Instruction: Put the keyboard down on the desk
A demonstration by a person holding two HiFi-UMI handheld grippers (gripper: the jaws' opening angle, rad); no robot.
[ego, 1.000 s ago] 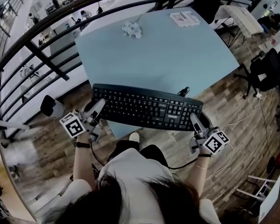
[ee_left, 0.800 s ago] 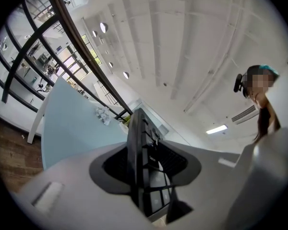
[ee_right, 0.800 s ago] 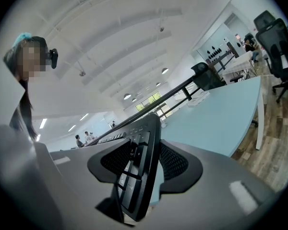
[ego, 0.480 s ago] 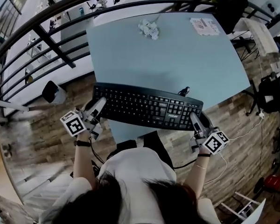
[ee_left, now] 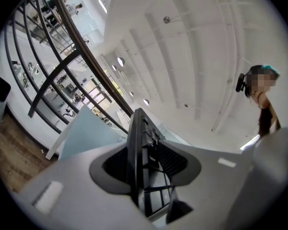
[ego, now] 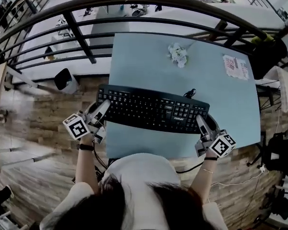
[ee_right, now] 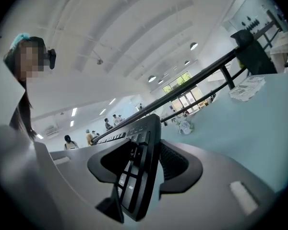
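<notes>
A black keyboard point(ego: 152, 110) hangs level above the near part of the pale blue desk point(ego: 149, 66), held at both ends. My left gripper point(ego: 99, 113) is shut on its left end, and its edge point(ee_left: 137, 157) runs between the jaws in the left gripper view. My right gripper point(ego: 202, 124) is shut on the right end, where the keys point(ee_right: 140, 169) sit between the dark pads. The keyboard's cable point(ego: 189, 94) curls up behind its far right edge.
A crumpled white paper point(ego: 178, 54) lies mid-desk and a printed sheet point(ego: 235, 67) at the far right. A black railing point(ego: 81, 28) runs behind the desk, with a dark bin point(ego: 67, 79) on the wood floor at the left. The person's body is close to the desk's near edge.
The view has swung so the desk now lies squarely under the keyboard, where earlier the keyboard's near half hung over the floor. Both grips are unchanged.
</notes>
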